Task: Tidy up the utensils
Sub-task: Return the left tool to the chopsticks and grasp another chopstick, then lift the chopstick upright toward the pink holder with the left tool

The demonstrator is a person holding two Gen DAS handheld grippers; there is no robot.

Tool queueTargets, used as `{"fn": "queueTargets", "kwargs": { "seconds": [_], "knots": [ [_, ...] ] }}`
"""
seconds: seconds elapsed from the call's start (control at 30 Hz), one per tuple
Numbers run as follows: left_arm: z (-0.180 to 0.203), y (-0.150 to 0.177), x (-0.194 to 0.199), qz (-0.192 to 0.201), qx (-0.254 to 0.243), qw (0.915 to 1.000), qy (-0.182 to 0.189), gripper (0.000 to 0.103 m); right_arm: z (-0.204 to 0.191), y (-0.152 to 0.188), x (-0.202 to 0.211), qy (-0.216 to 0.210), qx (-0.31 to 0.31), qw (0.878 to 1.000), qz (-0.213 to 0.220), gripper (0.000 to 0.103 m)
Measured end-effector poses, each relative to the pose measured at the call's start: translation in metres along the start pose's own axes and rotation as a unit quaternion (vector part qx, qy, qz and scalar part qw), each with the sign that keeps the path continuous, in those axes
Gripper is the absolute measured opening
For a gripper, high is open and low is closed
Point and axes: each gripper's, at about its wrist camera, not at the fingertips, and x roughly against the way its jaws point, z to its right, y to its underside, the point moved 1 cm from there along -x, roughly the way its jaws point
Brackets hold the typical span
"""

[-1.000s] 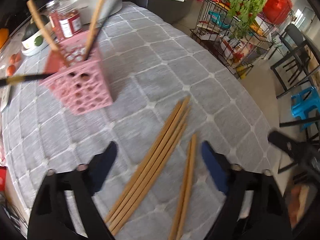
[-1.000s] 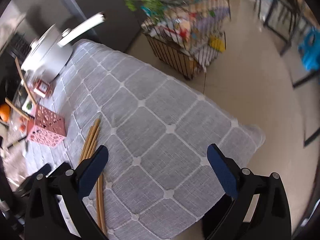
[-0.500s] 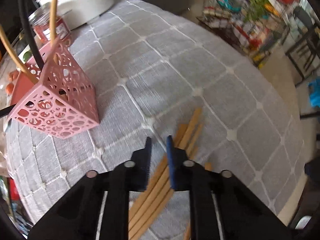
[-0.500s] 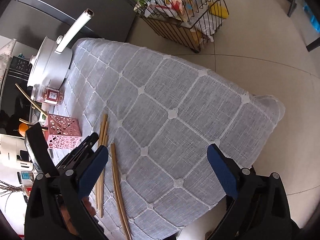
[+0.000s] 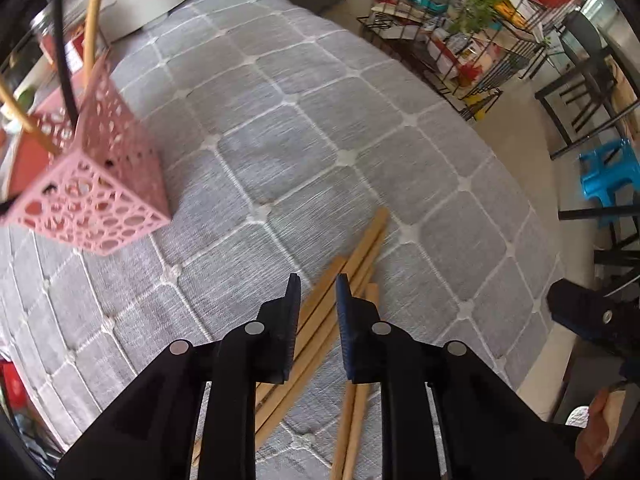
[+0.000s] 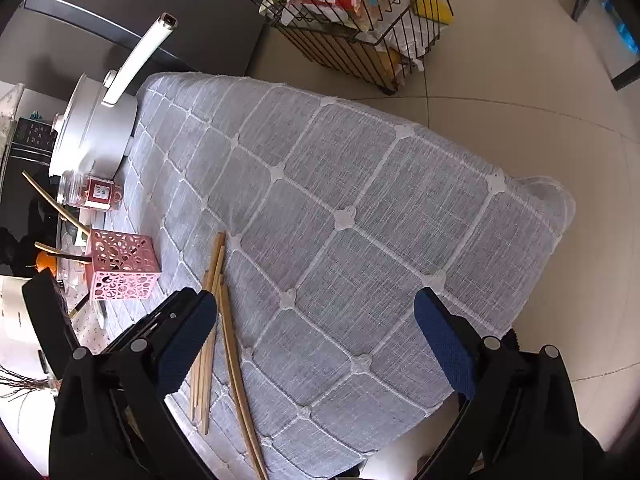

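Observation:
Several wooden chopsticks (image 5: 362, 246) lie in a loose bundle on the grey quilted tablecloth (image 5: 304, 128). My left gripper (image 5: 318, 290) is nearly shut around one chopstick of the bundle, down at the cloth. A pink perforated utensil holder (image 5: 100, 184) with a few sticks in it stands to the left. In the right wrist view the chopsticks (image 6: 218, 280) and the holder (image 6: 122, 270) lie at the left. My right gripper (image 6: 316, 320) is wide open and empty, above the table's near edge.
A white pot with a long handle (image 6: 96, 128) and a red-labelled jar (image 6: 90, 194) stand at the far end. A wire rack (image 5: 460, 44) with goods and a plant stands on the floor beyond. A blue stool (image 5: 608, 172) is at right.
My left gripper went from wide open to nearly shut on a chopstick and moved down and forward over the bundle. My right gripper rose and pulled back, staying open.

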Motion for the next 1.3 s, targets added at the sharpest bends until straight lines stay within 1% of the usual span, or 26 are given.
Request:
{"fn": "queueTargets", "kwargs": {
  "seconds": [0.03, 0.17, 0.23, 0.37, 0.4, 0.43, 0.47, 0.5, 0.53, 0.63, 0.67, 0.7, 0.73, 0.8, 0.87, 0.93, 0.97, 1.03, 1.07, 1.17, 1.27, 1.3],
  "knots": [
    [0.003, -0.002, -0.001, -0.002, -0.004, 1.0000, -0.003, 0.018, 0.001, 0.000, 0.000, -0.004, -0.002, 1.000, -0.004, 0.096],
    [0.006, -0.004, -0.014, -0.017, -0.016, 0.9991, -0.037, 0.018, 0.003, 0.000, 0.000, -0.015, -0.006, 1.000, -0.011, 0.096],
    [0.004, -0.003, -0.021, -0.025, -0.019, 0.9988, -0.037, 0.018, 0.005, 0.000, 0.002, -0.016, -0.008, 1.000, -0.009, 0.096],
    [0.002, -0.003, -0.025, -0.027, -0.029, 0.9985, -0.038, 0.018, 0.005, -0.001, 0.004, -0.018, -0.009, 1.000, -0.009, 0.096],
    [0.003, -0.004, -0.026, -0.033, -0.035, 0.9980, -0.042, 0.018, 0.004, 0.000, 0.003, -0.017, -0.007, 1.000, -0.011, 0.096],
    [0.004, -0.002, -0.028, -0.039, -0.042, 0.9969, -0.054, 0.018, 0.003, 0.000, 0.002, -0.016, -0.006, 1.000, -0.013, 0.096],
    [0.005, 0.001, -0.035, -0.064, -0.051, 0.9942, -0.069, 0.018, 0.002, 0.000, 0.000, -0.013, -0.004, 1.000, -0.014, 0.096],
    [0.008, 0.003, -0.032, -0.053, -0.063, 0.9938, -0.074, 0.018, 0.001, 0.000, -0.002, -0.010, -0.003, 1.000, -0.015, 0.096],
    [0.008, 0.004, -0.028, -0.043, -0.064, 0.9945, -0.071, 0.018, 0.001, 0.000, -0.003, -0.005, -0.003, 1.000, -0.014, 0.096],
    [-0.005, 0.010, -0.014, -0.015, -0.035, 0.9985, -0.040, 0.013, -0.002, 0.000, -0.007, 0.006, -0.002, 1.000, -0.011, 0.096],
    [-0.006, 0.013, -0.010, -0.004, -0.038, 0.9983, -0.043, 0.011, -0.007, 0.001, -0.009, 0.011, 0.002, 1.000, -0.010, 0.096],
    [-0.007, 0.020, -0.004, 0.012, -0.042, 0.9973, -0.058, 0.009, -0.012, 0.002, -0.011, 0.015, 0.011, 1.000, -0.008, 0.096],
    [-0.009, 0.027, 0.004, 0.025, -0.040, 0.9969, -0.062, 0.008, -0.017, 0.003, -0.014, 0.018, 0.019, 1.000, -0.008, 0.096],
    [-0.017, 0.040, 0.026, 0.053, -0.018, 0.9972, -0.049, 0.006, -0.034, 0.008, -0.021, 0.023, 0.047, 0.999, -0.010, 0.095],
    [-0.025, 0.052, 0.051, 0.083, 0.000, 0.9959, -0.036, 0.006, -0.049, 0.014, -0.029, 0.024, 0.070, 0.997, -0.017, 0.086],
    [-0.034, 0.067, 0.078, 0.110, 0.011, 0.9934, -0.029, 0.006, -0.064, 0.020, -0.042, 0.029, 0.089, 0.995, -0.031, 0.067],
    [-0.041, 0.073, 0.092, 0.121, 0.019, 0.9922, -0.025, 0.006, -0.072, 0.023, -0.050, 0.032, 0.099, 0.994, -0.041, 0.063],
    [-0.047, 0.079, 0.110, 0.135, 0.025, 0.9902, -0.023, 0.006, -0.081, 0.028, -0.064, 0.040, 0.109, 0.992, -0.054, 0.051],
    [-0.051, 0.080, 0.119, 0.143, 0.026, 0.9892, -0.021, 0.006, -0.086, 0.030, -0.072, 0.047, 0.110, 0.991, -0.058, 0.050],
    [-0.066, 0.092, 0.147, 0.163, 0.032, 0.9861, -0.013, 0.006, -0.096, 0.032, -0.078, 0.064, 0.115, 0.990, -0.045, 0.047],
    [-0.065, 0.090, 0.155, 0.176, 0.036, 0.9837, -0.006, 0.006, -0.104, 0.035, -0.082, 0.088, 0.128, 0.987, -0.027, 0.041],
    [-0.065, 0.092, 0.161, 0.180, 0.037, 0.9829, -0.004, 0.006, -0.108, 0.038, -0.083, 0.101, 0.142, 0.985, -0.015, 0.023]
  ]
}}
